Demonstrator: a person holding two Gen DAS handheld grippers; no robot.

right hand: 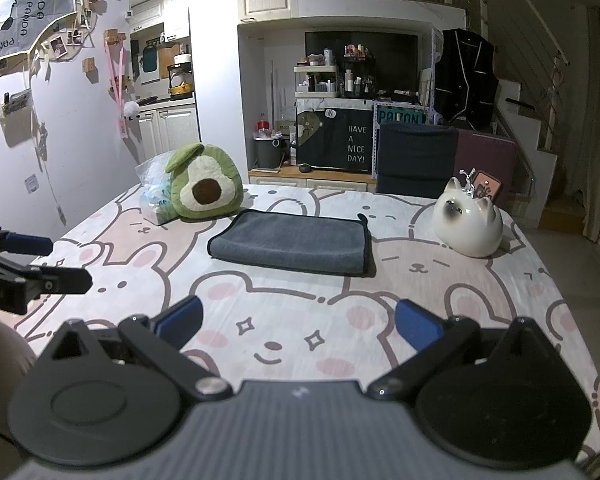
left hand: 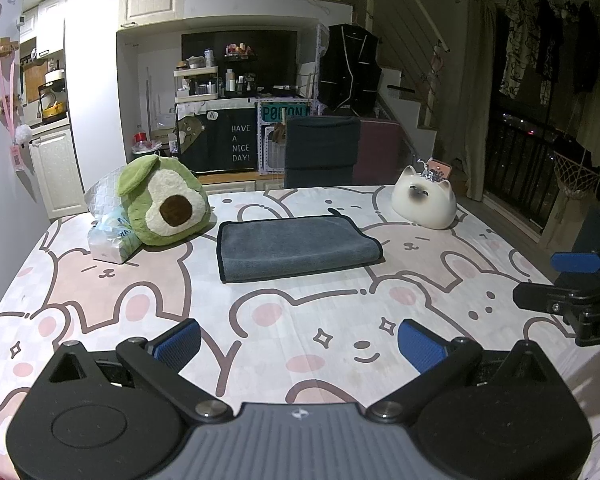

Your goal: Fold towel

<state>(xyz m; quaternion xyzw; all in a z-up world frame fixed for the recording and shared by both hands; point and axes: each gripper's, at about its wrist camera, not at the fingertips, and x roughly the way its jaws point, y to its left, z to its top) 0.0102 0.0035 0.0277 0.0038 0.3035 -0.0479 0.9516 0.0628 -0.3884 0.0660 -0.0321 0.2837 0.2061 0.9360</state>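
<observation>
A grey towel (left hand: 296, 246) with dark trim lies folded flat in the middle of the table, which is covered with a cartoon bear cloth (left hand: 260, 320); the towel also shows in the right wrist view (right hand: 290, 242). My left gripper (left hand: 300, 346) is open and empty, hovering over the near part of the table, well short of the towel. My right gripper (right hand: 299, 322) is open and empty, also near the front edge. Each gripper shows at the side of the other's view: the right gripper (left hand: 572, 280) and the left gripper (right hand: 24, 264).
A green avocado plush (left hand: 164, 200) and a plastic tissue pack (left hand: 112, 236) sit at the back left of the table. A white ceramic cat (left hand: 424, 200) sits at the back right. A dark chair (left hand: 320, 152) stands behind the table.
</observation>
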